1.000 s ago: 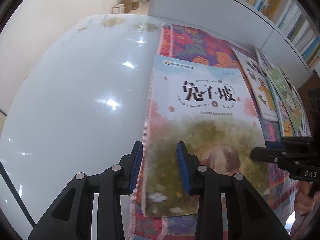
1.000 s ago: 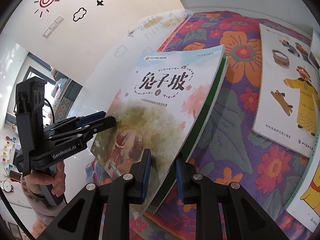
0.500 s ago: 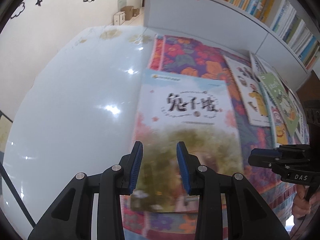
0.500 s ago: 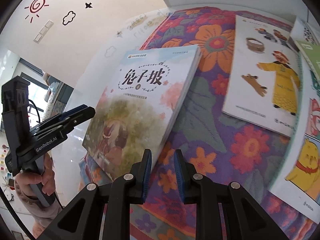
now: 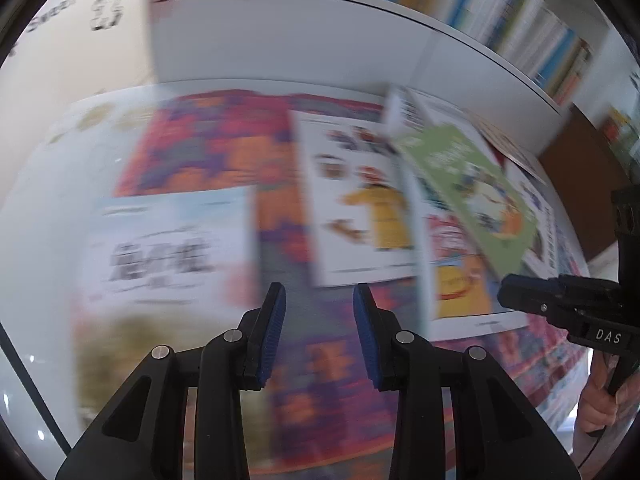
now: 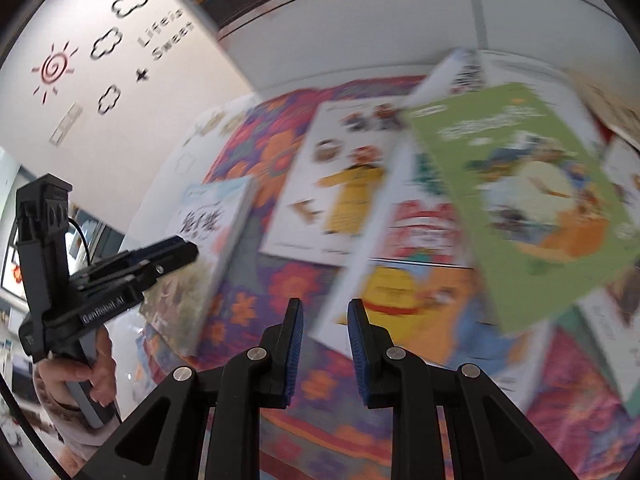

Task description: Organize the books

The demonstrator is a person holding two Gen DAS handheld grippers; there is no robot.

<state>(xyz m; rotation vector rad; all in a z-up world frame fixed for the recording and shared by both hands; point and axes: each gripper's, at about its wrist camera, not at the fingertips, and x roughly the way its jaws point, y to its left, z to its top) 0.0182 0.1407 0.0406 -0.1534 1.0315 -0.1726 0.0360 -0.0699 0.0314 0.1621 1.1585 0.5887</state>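
The pale book with black Chinese title (image 5: 160, 264) lies flat at the left of the flowered cloth (image 5: 224, 144); it also shows in the right wrist view (image 6: 208, 248). My left gripper (image 5: 319, 324) is open and empty, above the cloth to the right of that book. My right gripper (image 6: 324, 344) is open and empty, above the cloth in front of several spread picture books: a white one with a yellow figure (image 6: 340, 184), a green one (image 6: 528, 184) on top, and a yellow-orange one (image 6: 416, 300). Both views are motion-blurred.
A white counter with a bookshelf full of books (image 5: 500, 24) runs behind the table. The glossy white tabletop (image 5: 36, 208) extends left of the cloth. A wall with cloud and sun decals (image 6: 100, 64) stands at the left.
Both grippers let go of the pale book, which now lies flat on the cloth. Both have swung right toward the spread picture books, and the right jaws have opened slightly wider.
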